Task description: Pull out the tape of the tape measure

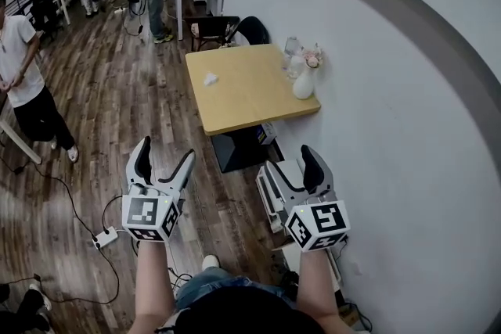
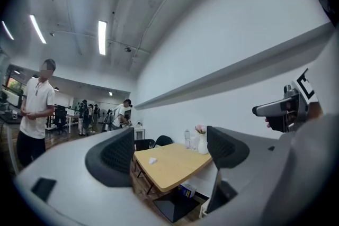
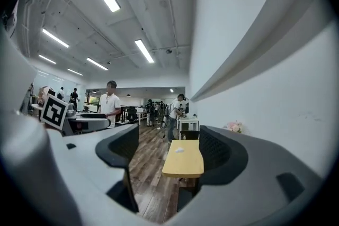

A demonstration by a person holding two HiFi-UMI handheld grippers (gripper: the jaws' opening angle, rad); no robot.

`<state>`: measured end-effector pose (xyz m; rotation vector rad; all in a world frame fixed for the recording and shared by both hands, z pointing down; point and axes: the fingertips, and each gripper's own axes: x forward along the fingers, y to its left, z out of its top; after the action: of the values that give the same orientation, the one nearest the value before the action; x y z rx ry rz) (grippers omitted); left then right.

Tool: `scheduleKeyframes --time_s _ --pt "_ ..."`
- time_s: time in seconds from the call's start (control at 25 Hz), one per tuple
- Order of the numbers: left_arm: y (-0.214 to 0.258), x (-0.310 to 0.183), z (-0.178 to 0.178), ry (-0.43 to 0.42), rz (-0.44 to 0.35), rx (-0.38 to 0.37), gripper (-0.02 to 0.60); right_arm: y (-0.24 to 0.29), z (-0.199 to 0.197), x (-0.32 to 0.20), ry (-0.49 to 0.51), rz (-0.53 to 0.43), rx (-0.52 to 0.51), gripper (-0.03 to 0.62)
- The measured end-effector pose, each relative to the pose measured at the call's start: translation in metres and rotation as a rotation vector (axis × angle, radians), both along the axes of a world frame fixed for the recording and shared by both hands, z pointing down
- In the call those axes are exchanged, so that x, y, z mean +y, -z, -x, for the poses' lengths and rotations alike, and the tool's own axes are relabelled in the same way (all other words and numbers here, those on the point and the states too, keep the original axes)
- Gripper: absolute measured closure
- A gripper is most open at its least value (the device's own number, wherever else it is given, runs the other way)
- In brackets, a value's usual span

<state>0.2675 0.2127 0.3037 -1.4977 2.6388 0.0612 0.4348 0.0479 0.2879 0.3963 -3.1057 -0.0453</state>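
Observation:
No tape measure can be told apart in any view. A small white object [image 1: 210,79] lies on the wooden table [image 1: 250,102] ahead; it also shows as a white object [image 2: 152,160] in the left gripper view and a white object [image 3: 179,150] in the right gripper view. My left gripper [image 1: 166,152] and right gripper [image 1: 291,167] are held side by side over the floor, well short of the table. Both are open, with nothing between the jaws. The table [image 2: 175,166] shows through the left gripper [image 2: 169,153], and the table [image 3: 184,162] through the right gripper [image 3: 168,151].
A white vase of flowers [image 1: 305,78] and a clear bottle [image 1: 291,51] stand at the table's wall side. Dark chairs [image 1: 211,29] sit behind it. A white rack [image 1: 274,203] stands by the wall on the right. A power strip [image 1: 104,237] with cables lies on the floor. A person [image 1: 23,82] stands left.

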Motion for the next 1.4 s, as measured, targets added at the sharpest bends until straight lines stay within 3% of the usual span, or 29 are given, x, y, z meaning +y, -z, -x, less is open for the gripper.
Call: scheduleKeyframes --time_s 0.28,0.8,1.12,1.4 --pt "-0.009 -0.007 0.085 -0.007 0.038 0.004 0.164 -0.009 0.079 -0.014 -0.081 -0.016 0.022 0.230" --pt "-0.023 -0.009 0.188 0.062 0.054 0.023 0.164 -0.023 0.199 -0.025 -0.021 -0.028 0.073 0.230" --pt "-0.033 -0.050 0.266 0.068 0.073 0.034 0.164 -0.037 0.284 -0.073 -0.015 0.001 0.069 0.230" --pt "-0.044 -0.120 0.353 0.034 0.105 0.052 0.164 -0.047 0.370 -0.138 -0.041 0.018 0.096 0.230"
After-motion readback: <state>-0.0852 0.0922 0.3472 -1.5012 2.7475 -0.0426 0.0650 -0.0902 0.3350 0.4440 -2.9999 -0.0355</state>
